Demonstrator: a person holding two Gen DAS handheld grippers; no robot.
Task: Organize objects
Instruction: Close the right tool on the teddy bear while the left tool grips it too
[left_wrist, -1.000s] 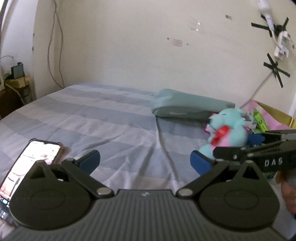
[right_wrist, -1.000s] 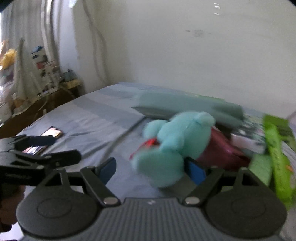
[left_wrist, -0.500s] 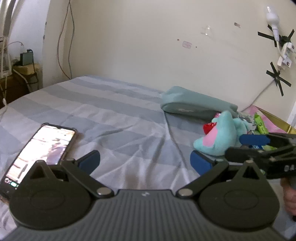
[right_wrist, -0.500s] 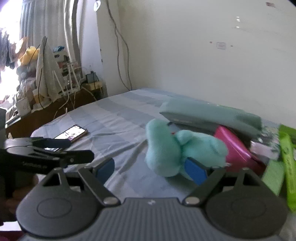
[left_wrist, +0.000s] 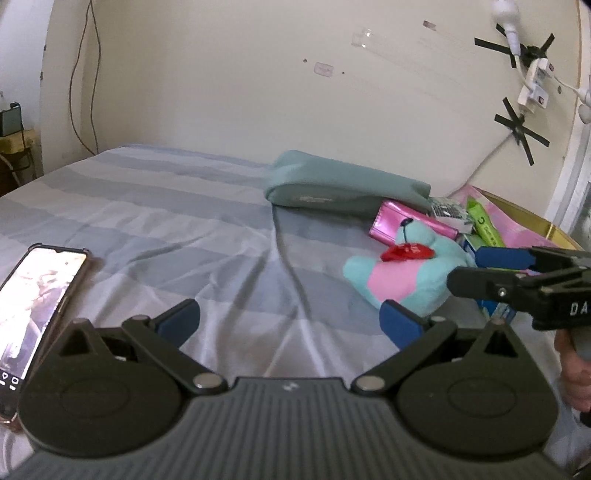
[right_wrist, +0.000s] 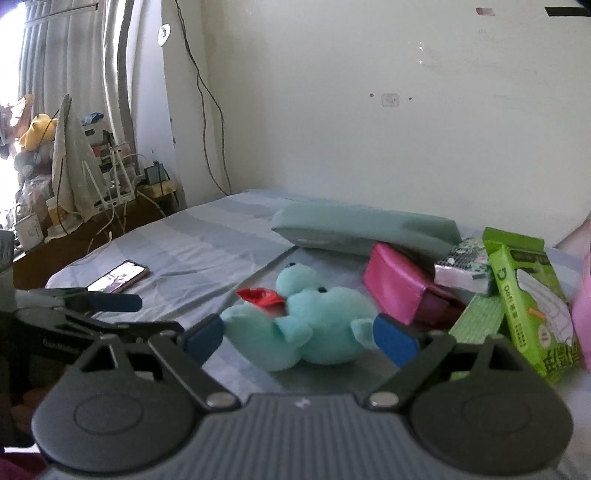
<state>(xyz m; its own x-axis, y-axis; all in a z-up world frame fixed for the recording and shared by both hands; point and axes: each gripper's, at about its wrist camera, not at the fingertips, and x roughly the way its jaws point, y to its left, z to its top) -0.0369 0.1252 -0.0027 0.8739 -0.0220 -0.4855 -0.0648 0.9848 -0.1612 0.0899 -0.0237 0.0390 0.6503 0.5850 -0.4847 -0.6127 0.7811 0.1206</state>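
Teal plush (right_wrist: 314, 332) lies between the opening right claw (right_wrist: 301, 338); only the left view shows its pink belly.

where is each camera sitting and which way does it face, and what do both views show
Left wrist: rides on the left tongs, facing across the bed to the wall; own open fingers, right tongs and a hand at right.
Right wrist: rides on the right tongs, facing the plush toy; own opening fingers flank the toy, left tongs at left.
Shared: plush toy, phone, pink box, grey-green pillow.
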